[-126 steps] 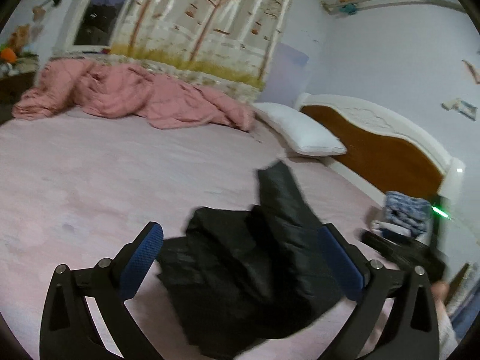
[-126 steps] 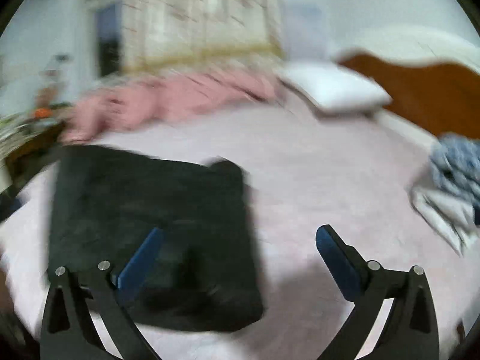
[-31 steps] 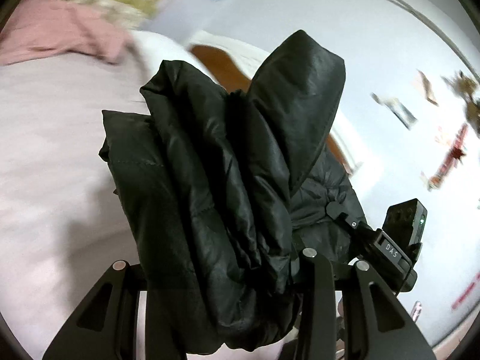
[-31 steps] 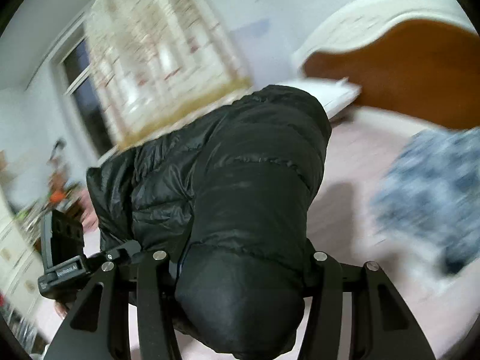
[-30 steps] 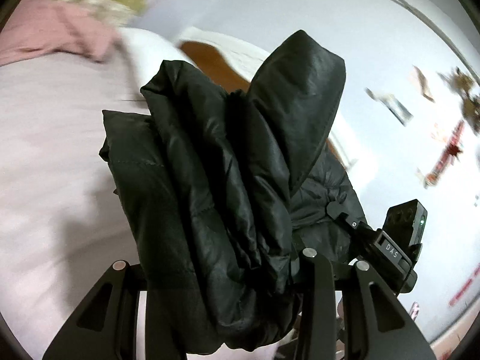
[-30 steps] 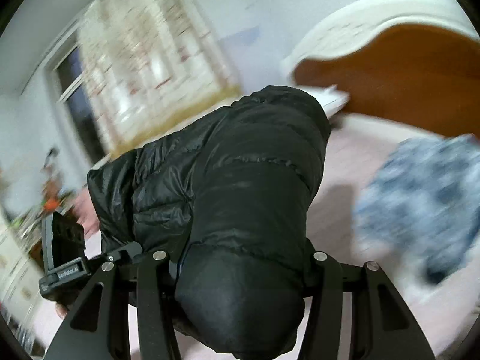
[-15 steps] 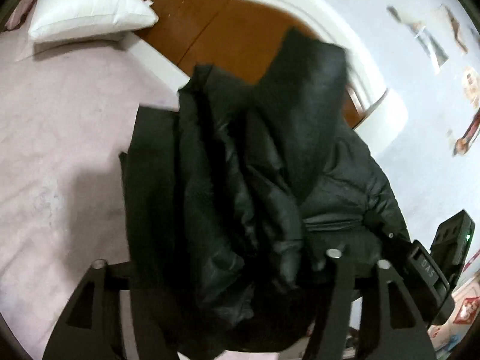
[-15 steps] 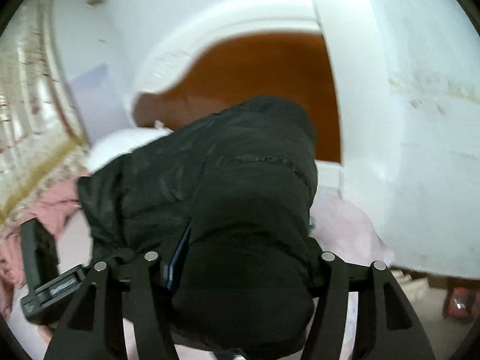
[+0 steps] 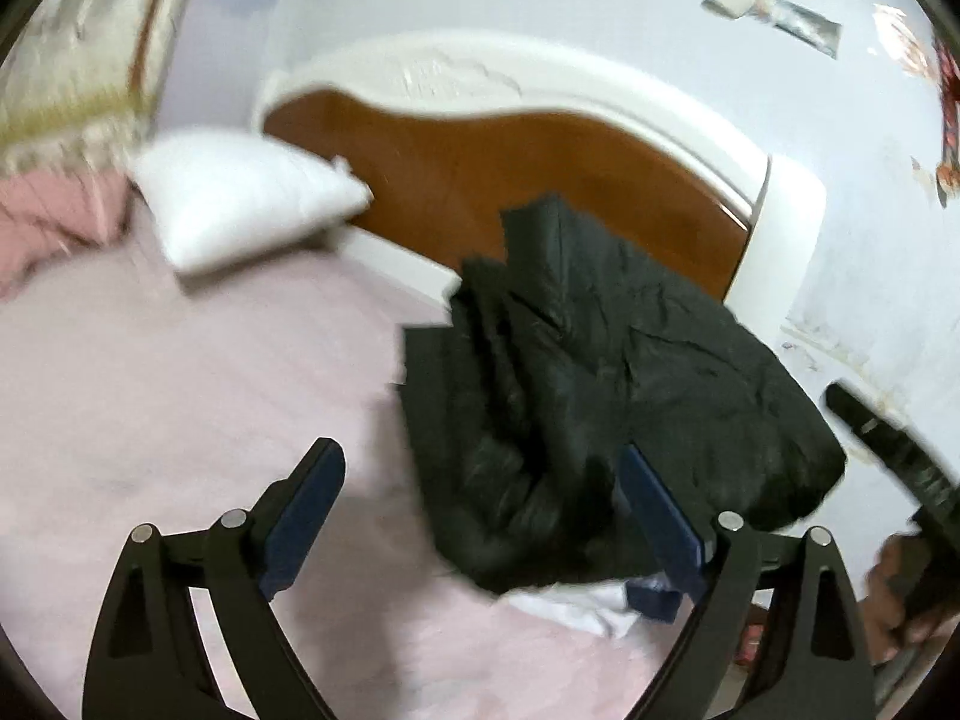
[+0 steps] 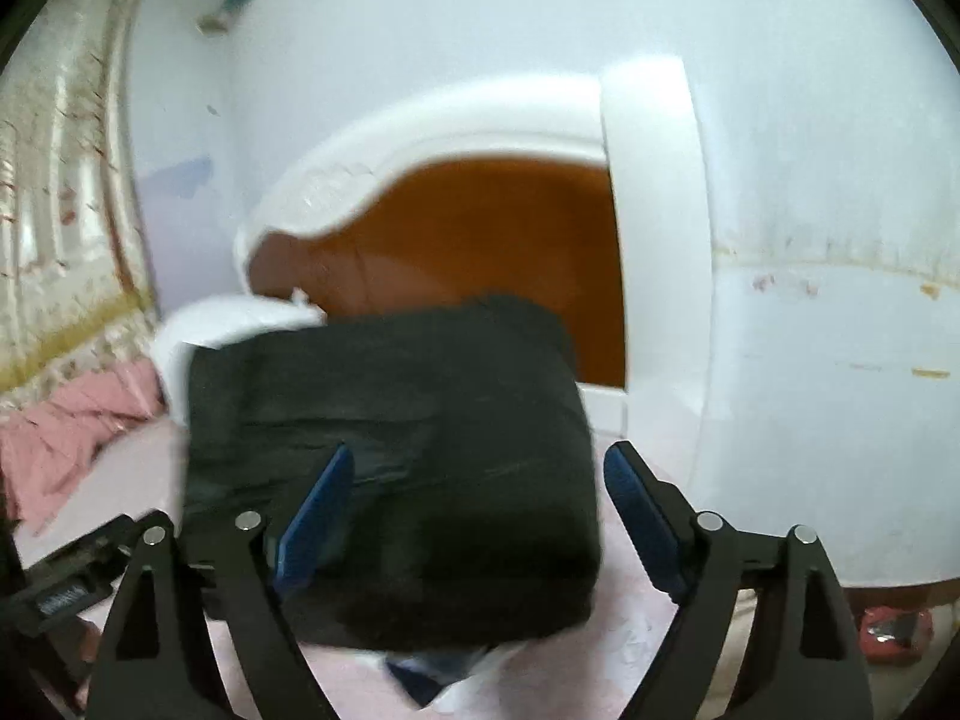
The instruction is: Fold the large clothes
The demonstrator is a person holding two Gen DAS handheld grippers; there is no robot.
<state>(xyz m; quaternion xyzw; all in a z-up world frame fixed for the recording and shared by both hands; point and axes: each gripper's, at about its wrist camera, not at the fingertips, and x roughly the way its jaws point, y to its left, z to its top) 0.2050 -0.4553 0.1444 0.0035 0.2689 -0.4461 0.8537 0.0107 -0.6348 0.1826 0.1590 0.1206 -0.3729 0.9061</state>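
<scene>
Jaws of your left gripper (image 9: pixel 480 498) and right gripper (image 10: pixel 474 498) are opening wide, unclamped; folded black jacket (image 9: pixel 600 372) lies just ahead between them.

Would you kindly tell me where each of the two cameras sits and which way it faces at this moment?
Left wrist view: sits on the left gripper, looking slightly down along its opening jaws at the black jacket on the pink bed sheet, the white pillow and headboard beyond; a hand with the other gripper shows at right.
Right wrist view: sits on the right gripper, jaws opening, facing the jacket and headboard; the left gripper's body shows lower left.
Shared: jacket, headboard, pillow, bed.
</scene>
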